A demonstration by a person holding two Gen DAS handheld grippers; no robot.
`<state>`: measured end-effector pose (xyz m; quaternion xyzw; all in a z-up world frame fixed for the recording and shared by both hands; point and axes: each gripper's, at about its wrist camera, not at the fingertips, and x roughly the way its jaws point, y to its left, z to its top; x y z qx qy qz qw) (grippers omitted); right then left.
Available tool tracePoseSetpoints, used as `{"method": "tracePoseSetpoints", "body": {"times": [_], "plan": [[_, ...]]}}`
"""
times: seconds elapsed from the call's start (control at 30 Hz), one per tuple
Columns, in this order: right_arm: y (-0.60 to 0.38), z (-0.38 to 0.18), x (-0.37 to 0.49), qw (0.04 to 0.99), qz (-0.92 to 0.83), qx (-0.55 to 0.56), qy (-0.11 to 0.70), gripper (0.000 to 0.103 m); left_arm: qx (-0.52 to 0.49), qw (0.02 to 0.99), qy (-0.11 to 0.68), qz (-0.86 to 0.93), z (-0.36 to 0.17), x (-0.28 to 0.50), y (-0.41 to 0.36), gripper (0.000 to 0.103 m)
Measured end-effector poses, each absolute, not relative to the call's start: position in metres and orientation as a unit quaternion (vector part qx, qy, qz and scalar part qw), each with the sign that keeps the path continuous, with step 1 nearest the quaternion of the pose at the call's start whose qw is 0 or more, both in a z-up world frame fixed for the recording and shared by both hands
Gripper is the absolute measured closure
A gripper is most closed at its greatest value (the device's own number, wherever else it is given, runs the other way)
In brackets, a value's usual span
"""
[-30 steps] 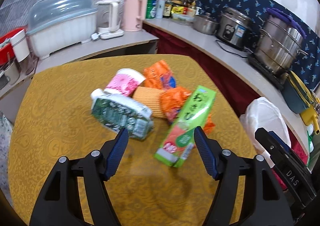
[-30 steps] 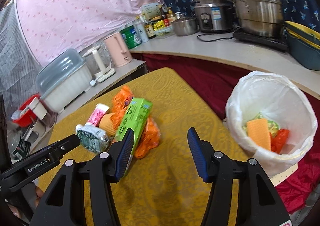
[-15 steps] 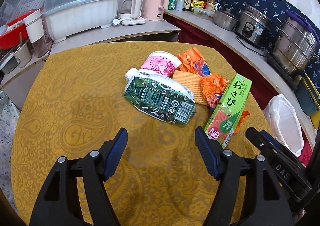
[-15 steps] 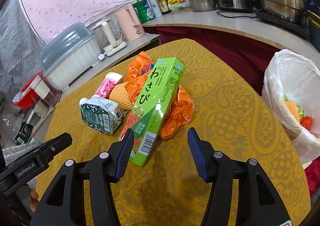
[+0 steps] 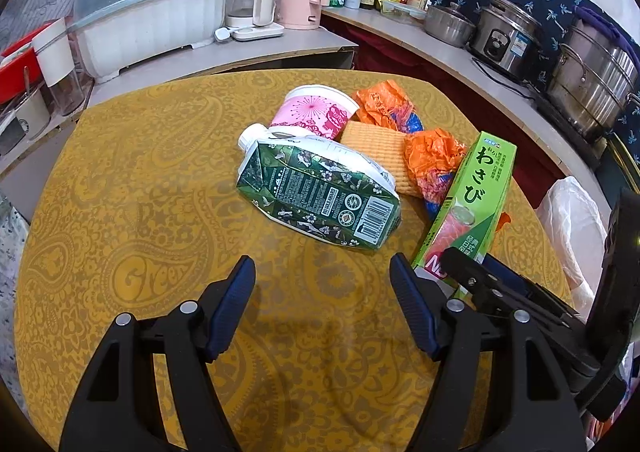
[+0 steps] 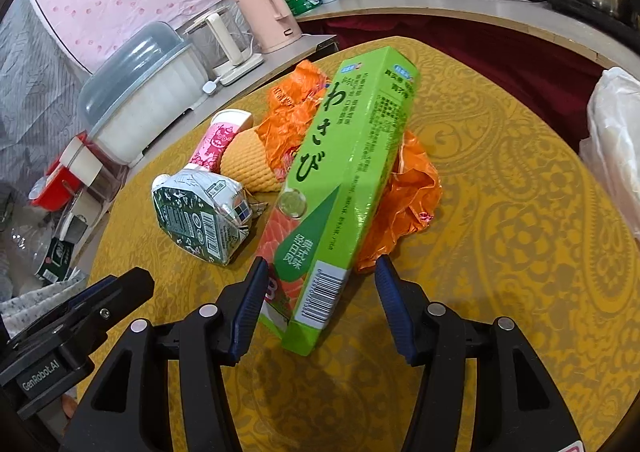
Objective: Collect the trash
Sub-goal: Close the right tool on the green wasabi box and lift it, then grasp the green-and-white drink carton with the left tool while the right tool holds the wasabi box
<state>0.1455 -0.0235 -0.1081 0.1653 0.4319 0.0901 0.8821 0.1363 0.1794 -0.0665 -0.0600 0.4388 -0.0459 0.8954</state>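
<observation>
Yellow patterned surface (image 5: 120, 212) carried the trash pile near its middle; a white bag (image 5: 572, 220) sat off its right edge. Green box (image 6: 348, 180) lay propped on an orange wrapper (image 6: 408, 192), its barcode end between the right tongs (image 6: 320, 308), which were spread wide, left pad at the box side, right pad clear of it. Crushed green carton (image 5: 320, 196) lay on its side just ahead of the left tongs (image 5: 322, 308), also wide and holding nothing. Behind the carton lay a tan cracker (image 5: 380, 152), a pink cup (image 5: 316, 108) on its side and another orange wrapper (image 5: 384, 104).
</observation>
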Motion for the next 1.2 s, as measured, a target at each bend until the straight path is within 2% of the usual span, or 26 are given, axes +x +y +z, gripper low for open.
{"method": "tracePoseSetpoints", "body": {"times": [0.03,0.1,0.4,0.57,0.63,0.77,0.9,1.2], "plan": [[-0.022,-0.109,0.148,0.882,0.092,0.166,0.432,0.050,-0.060,0.895,0.439,-0.045,-0.067,0.137,0.179,0.037],[-0.019,-0.110,0.151,0.881,0.097,0.169,0.432,0.060,-0.060,0.894,0.441,-0.045,-0.069,0.139,0.180,0.037],[-0.028,-0.086,0.141,0.894,0.116,0.168,0.399,0.085,-0.058,0.894,0.441,-0.051,-0.067,0.143,0.171,0.037],[-0.038,-0.078,0.137,0.896,0.120,0.164,0.394,0.086,-0.070,0.892,0.443,-0.054,-0.066,0.149,0.162,0.036],[-0.043,-0.079,0.134,0.898,0.116,0.166,0.391,0.086,-0.082,0.891,0.445,-0.049,-0.067,0.153,0.163,0.031],[-0.049,-0.077,0.133,0.898,0.118,0.175,0.386,0.086,-0.115,0.886,0.448,-0.031,-0.066,0.169,0.168,0.030],[-0.052,-0.070,0.137,0.900,0.125,0.180,0.376,0.086,-0.151,0.880,0.451,-0.001,-0.065,0.187,0.177,0.024],[-0.032,-0.051,0.187,0.905,0.166,0.163,0.356,0.086,-0.269,0.840,0.471,0.039,-0.070,0.223,0.218,0.024]]}}
